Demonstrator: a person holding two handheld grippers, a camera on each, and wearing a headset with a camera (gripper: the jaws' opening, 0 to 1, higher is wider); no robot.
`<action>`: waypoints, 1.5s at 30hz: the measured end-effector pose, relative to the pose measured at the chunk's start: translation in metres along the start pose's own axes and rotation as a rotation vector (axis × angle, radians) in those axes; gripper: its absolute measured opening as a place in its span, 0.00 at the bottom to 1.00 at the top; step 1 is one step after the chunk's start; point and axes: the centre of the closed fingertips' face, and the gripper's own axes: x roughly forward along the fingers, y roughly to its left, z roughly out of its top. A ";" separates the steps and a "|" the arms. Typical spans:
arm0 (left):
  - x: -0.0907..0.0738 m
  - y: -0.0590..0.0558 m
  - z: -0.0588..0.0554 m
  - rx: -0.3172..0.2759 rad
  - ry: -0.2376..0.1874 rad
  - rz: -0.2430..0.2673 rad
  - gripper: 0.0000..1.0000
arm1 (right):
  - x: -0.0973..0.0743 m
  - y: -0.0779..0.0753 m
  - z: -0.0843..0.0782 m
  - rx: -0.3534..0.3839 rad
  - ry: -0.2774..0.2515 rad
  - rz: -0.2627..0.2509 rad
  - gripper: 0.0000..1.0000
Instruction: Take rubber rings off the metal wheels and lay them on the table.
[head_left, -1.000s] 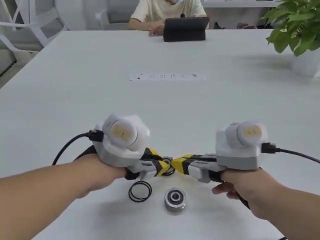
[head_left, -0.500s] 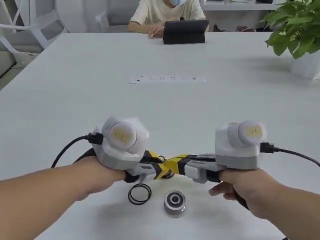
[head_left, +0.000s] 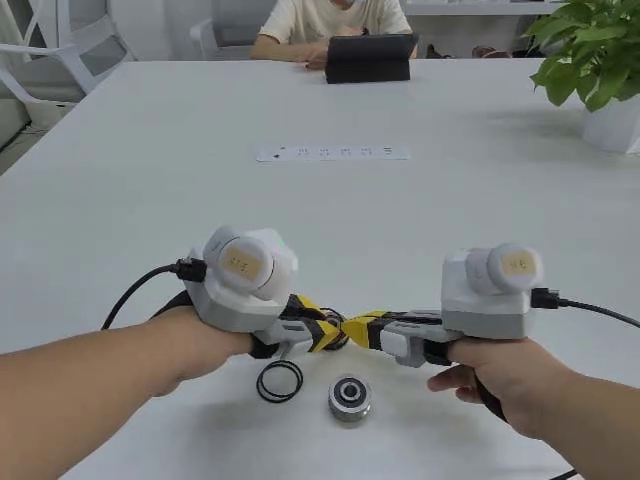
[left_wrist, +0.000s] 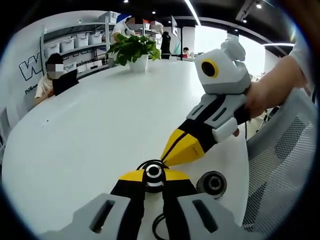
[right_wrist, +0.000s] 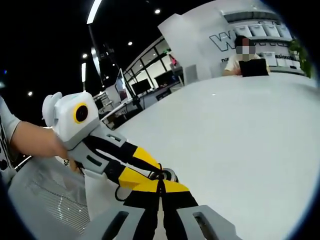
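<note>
Head view: metal wheel (left_wrist: 153, 173) is clamped in left gripper (head_left: 322, 336).
Right gripper (head_left: 350, 327), pinched on rubber ring (left_wrist: 146, 164), is drawn slightly outward; ring unfreed.

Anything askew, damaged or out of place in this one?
Nothing stands out. A loose rubber ring lies flat on the table beside a metal wheel, neither visibly damaged. The left gripper is shut on a second wheel, with the right gripper and its closed jaws meeting that wheel's rim.
</note>
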 end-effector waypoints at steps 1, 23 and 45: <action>0.000 0.000 0.000 0.003 0.001 0.000 0.07 | 0.000 0.000 0.000 -0.002 0.000 0.000 0.00; -0.025 -0.007 0.015 0.019 -0.038 -0.047 0.14 | -0.005 0.004 0.008 -0.010 -0.014 0.006 0.00; -0.072 -0.013 0.025 -0.001 -0.107 -0.061 0.36 | -0.005 0.021 0.022 -0.016 -0.030 0.055 0.00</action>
